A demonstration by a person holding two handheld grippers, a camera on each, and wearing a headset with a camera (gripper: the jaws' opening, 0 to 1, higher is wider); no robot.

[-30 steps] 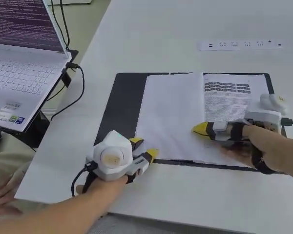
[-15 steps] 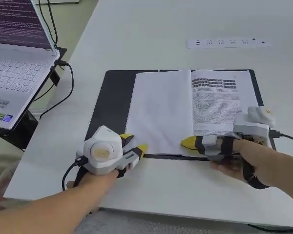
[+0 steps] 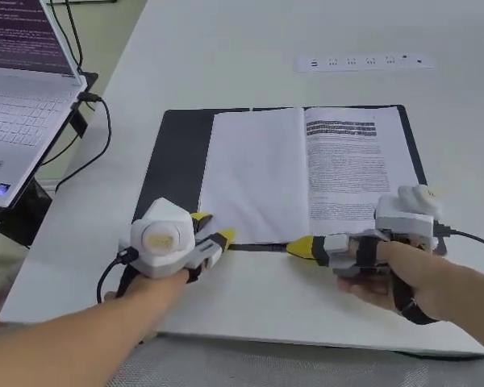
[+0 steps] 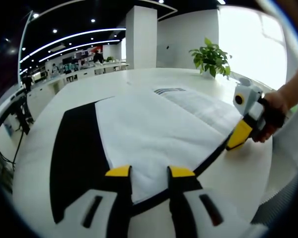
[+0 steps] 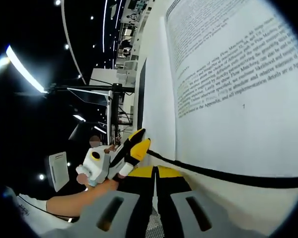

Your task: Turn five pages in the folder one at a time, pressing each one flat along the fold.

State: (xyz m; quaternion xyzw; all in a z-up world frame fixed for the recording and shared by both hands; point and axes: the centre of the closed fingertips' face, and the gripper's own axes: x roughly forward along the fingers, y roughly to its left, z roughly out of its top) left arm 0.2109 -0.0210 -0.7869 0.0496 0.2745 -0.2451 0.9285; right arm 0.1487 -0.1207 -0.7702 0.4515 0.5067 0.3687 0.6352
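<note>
The black folder lies open on the white table, with a blank white page on its left and a printed page on its right. My left gripper hovers at the blank page's near left corner, open, nothing between its jaws. My right gripper lies shut at the folder's near edge, just below the fold, pointing left. In the right gripper view the shut gripper sits before the folder's black edge, the printed page beyond. The left gripper view shows the right gripper at the right.
An open laptop stands at the far left with a black cable trailing toward the folder. A white power strip lies beyond the folder. A potted plant stands far off.
My right gripper has slid off the printed page toward me, down to the folder's near edge. The left gripper stays at the near left corner. The head camera has shifted.
</note>
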